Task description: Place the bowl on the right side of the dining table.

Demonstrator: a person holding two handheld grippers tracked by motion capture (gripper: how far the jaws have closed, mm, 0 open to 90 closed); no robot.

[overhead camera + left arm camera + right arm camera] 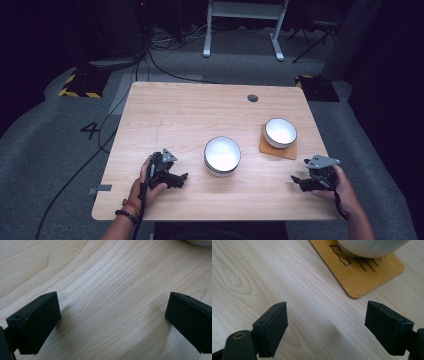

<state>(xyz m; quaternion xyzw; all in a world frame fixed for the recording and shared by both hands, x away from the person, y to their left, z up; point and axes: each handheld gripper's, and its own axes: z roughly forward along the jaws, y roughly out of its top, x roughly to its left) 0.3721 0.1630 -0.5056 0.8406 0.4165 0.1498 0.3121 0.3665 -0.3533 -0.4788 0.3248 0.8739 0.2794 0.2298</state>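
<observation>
Wooden desk carries both your tools, jaws apart and empty. Left tool has the big bowl just beside it; right tool faces the small bowl on its mat. You're likely still approaching; next, close in on a rim.

Pale wood-grain bench; two white bowls, dark-rimmed; orange-brown coaster with black line pattern; black grippers with grey plates; grey carpet; yellow-black hazard stripes.
</observation>
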